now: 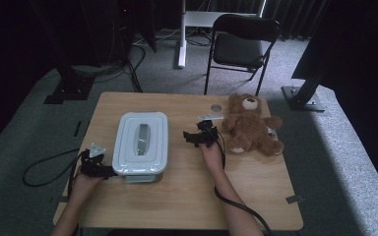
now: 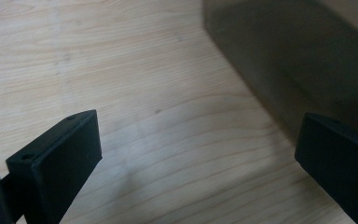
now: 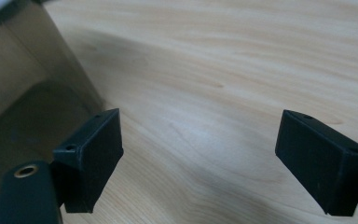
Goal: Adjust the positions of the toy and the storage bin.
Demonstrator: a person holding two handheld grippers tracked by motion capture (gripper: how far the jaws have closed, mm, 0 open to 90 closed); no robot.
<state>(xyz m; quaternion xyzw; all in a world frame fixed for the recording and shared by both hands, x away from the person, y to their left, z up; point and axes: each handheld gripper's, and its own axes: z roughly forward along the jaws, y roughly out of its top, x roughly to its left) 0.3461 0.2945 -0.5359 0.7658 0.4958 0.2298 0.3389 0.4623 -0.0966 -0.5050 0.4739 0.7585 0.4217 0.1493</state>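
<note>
High view: a lidded box (image 1: 141,146) stands left of centre on a wooden table (image 1: 187,201), its long axis running from the lower to the upper part of the frame, its near short end toward the person; the lid, with a grey handle recess along that same axis, is on. The left gripper (image 1: 109,171) lies at the box's lower left corner, just beside or touching its near end; which, cannot be told. The right gripper (image 1: 187,137) hovers right of the box, with a strip of bare wood between them, and a teddy bear (image 1: 250,127) lies just to its right near the table's right edge. A broad open band of tabletop spans the lower part of the frame; less room remains between box and left edge. Beyond the table, grey carpet, a folding chair (image 1: 241,46) at upper centre, dark curtains and stand bases. Left gripper view: jaws wide apart over pale wood grain, the box wall (image 2: 307,70) dark in the upper right, nothing between them. Right gripper view: jaws likewise spread and empty, the translucent box wall (image 3: 23,93) at the left, open wood ahead.
</note>
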